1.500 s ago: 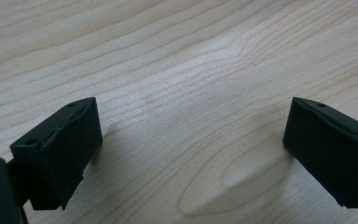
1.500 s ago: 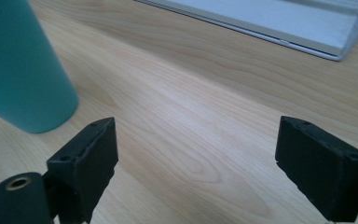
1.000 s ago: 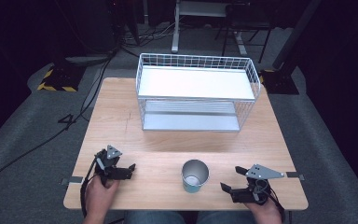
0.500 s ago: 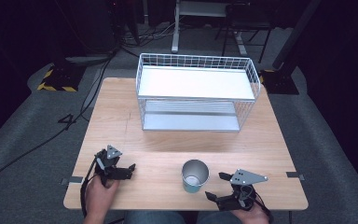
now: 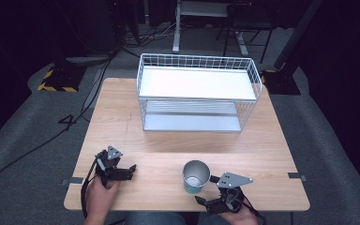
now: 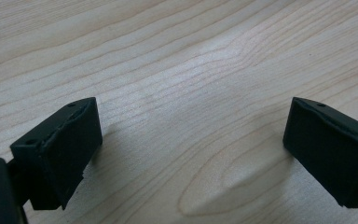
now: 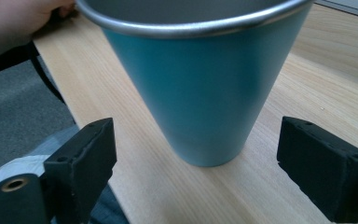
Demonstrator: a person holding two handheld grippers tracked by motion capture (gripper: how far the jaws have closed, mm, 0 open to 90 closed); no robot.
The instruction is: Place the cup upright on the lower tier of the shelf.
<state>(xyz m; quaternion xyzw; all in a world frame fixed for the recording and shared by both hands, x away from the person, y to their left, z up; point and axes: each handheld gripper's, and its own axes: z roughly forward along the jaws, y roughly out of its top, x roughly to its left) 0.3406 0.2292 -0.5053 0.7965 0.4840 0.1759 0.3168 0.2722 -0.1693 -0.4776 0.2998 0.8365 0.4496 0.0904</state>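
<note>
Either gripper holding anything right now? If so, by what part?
Nothing held. Right gripper has jaws open, facing the teal cup; left gripper is open above bare table.

1. The blue cup (image 7: 205,84) is cut off at the top edge of the right gripper view, so its inside is not seen there.
2. The person's right hand (image 5: 243,218) is cut by the bottom edge of the high view.
3. The lower shelf of the wire rack (image 5: 197,84) is partly hidden under the upper shelf.
</note>
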